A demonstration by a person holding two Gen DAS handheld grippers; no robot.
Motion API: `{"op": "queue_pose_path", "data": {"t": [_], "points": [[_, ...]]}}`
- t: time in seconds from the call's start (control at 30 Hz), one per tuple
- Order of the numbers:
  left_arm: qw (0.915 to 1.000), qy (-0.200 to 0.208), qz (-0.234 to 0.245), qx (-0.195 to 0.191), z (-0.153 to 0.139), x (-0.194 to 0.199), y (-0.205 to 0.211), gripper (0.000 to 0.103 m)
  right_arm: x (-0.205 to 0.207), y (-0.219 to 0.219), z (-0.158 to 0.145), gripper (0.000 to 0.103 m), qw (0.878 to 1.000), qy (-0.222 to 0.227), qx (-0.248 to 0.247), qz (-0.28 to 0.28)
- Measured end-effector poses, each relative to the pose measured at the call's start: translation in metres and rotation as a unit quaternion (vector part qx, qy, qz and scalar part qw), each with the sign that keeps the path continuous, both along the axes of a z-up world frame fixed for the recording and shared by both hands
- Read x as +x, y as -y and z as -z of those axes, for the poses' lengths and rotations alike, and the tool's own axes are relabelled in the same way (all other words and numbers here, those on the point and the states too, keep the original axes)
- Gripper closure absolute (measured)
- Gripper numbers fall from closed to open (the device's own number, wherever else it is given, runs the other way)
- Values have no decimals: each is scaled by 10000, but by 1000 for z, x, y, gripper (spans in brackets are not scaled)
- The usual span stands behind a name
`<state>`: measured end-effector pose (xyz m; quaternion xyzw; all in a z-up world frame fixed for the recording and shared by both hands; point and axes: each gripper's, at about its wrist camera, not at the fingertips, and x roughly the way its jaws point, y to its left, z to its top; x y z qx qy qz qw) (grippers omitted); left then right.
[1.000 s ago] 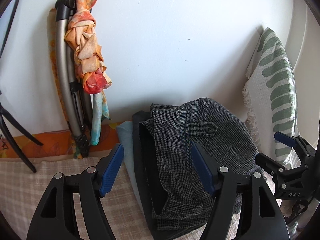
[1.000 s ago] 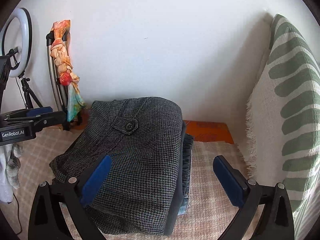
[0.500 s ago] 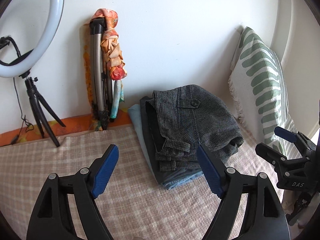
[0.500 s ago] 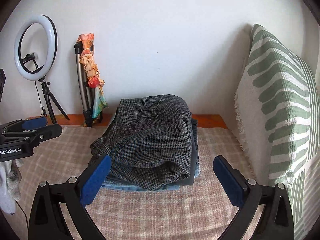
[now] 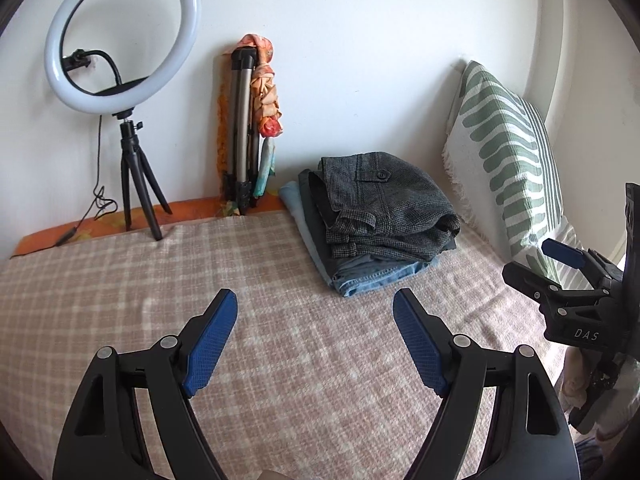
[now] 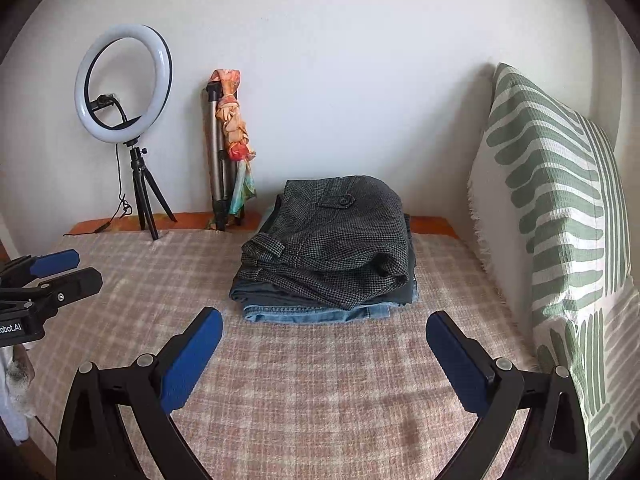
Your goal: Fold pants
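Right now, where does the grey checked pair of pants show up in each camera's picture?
Left wrist view: grey pants right of centre, topping the folded pile.
Right wrist view: grey pants near centre, topping the same pile.
Shared landmark: the ring light at the wall, left of the pile.

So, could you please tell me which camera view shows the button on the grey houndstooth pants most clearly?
The right wrist view: the button sits on its flap on the grey houndstooth pants, facing the camera near the frame centre. The left wrist view also shows the button, but smaller and at an angle.
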<state>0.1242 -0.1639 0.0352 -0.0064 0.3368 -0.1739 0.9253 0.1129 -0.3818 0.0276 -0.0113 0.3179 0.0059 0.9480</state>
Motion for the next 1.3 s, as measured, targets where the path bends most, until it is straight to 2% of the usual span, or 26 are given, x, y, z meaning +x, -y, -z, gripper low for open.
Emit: {"op": "queue_pose_path", "data": {"t": [0.17,0.33,0.6,1.03,1.3], "points": [[9999,25,-164,-21,6,-23,-13,23,-25,-10,6,0,9999,51,66,79],[9992,143,-200,309,11,-39,-13,22,-37,-21,10,0,9999,37,132,49],[9997,118,-159,169,12,-56,-19,21,-48,-29,14,0,9995,175,215,179],[9992,36,-260,296,16,-60,-22,21,-48,-40,19,0,9992,292,65,263],[9992,-14,-334,236,15,-58,-28,21,-44,-47,20,0,9994,279,65,200]]}}
